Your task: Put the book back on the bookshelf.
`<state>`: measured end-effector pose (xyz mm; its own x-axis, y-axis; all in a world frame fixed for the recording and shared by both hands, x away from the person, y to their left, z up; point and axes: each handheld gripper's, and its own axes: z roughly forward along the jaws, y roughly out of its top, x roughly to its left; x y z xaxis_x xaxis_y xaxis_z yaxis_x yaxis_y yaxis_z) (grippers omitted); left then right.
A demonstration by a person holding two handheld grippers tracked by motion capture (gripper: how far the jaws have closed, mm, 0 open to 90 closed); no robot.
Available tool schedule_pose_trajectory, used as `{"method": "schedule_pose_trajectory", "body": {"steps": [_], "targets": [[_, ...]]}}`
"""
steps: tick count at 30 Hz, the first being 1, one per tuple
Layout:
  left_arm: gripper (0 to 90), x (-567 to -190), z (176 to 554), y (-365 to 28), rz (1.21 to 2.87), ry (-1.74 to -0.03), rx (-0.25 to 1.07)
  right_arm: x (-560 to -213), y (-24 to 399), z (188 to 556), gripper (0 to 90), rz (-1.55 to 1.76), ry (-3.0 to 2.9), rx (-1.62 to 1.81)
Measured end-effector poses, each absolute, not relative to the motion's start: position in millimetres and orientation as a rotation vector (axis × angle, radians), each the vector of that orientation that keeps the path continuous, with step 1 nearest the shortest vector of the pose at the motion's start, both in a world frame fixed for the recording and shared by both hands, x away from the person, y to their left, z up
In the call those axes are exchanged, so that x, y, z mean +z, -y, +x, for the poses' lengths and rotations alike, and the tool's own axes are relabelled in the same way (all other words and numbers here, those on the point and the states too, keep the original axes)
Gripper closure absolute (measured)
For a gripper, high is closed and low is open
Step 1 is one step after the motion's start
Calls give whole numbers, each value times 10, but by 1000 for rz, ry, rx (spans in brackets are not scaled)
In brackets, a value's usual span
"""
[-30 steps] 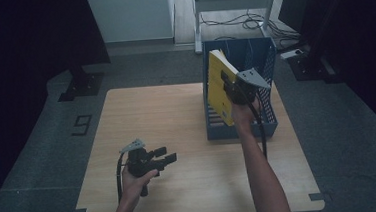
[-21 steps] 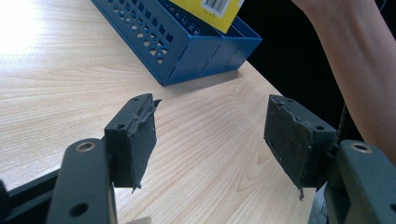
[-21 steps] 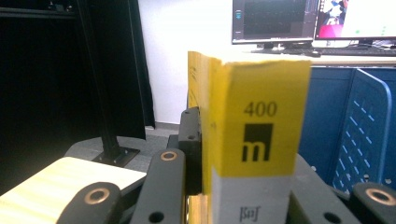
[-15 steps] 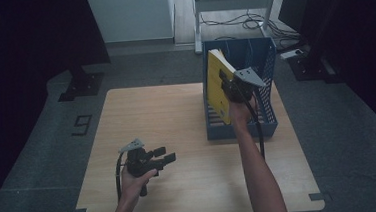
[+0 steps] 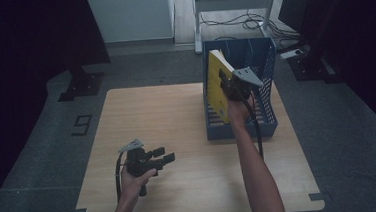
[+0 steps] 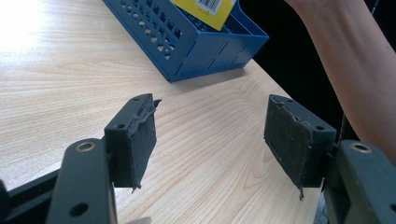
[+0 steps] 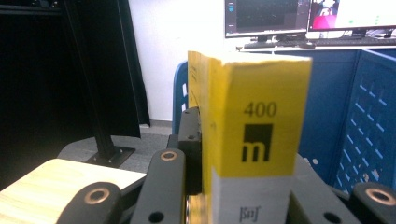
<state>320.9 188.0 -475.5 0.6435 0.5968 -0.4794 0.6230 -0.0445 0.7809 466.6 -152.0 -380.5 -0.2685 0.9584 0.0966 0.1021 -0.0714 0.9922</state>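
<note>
Lower now: one book, one bin

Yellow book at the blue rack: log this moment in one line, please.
right gripper: shut on yellow book | book: upright over blue rack | left gripper: jaws open, holding nothing, above table

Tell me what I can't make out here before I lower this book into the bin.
- Yellow book: bottom edge, high view, hidden behind the blue bin wall.
- Bin floor: high view, screened by book and right tool.
- Book's front cover: right gripper view, spine alone faces the camera.
- Barcode: left gripper view, cut by top edge.
</note>
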Motion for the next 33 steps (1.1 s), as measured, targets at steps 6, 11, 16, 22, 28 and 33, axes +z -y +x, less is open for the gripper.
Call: {"method": "schedule_pose_trajectory", "body": {"steps": [6, 11, 16, 22, 28, 33], "targets": [[339, -4755, 3206, -1874, 1714, -999, -28, -3850, 1535, 4679, 744, 1207, -1446, 1422], [339, -4758, 3209, -1874, 1711, -997, -33, -3868, 1524, 4699, 744, 1211, -1439, 1414], [339, -4771, 3217, -1877, 1713, -1000, -38, -3893, 1486, 4740, 744, 1210, -1444, 1404], [339, -4757, 3213, -1894, 1706, -1002, -33, -3929, 1472, 4786, 744, 1218, -1442, 1388], [339, -4762, 3214, -1892, 1711, -1002, -35, -3995, 1455, 4838, 744, 1226, -1451, 1381], [339, -4761, 3214, -1898, 1707, -1003, -35, -4048, 1434, 4889, 744, 1233, -1453, 1373]]}}
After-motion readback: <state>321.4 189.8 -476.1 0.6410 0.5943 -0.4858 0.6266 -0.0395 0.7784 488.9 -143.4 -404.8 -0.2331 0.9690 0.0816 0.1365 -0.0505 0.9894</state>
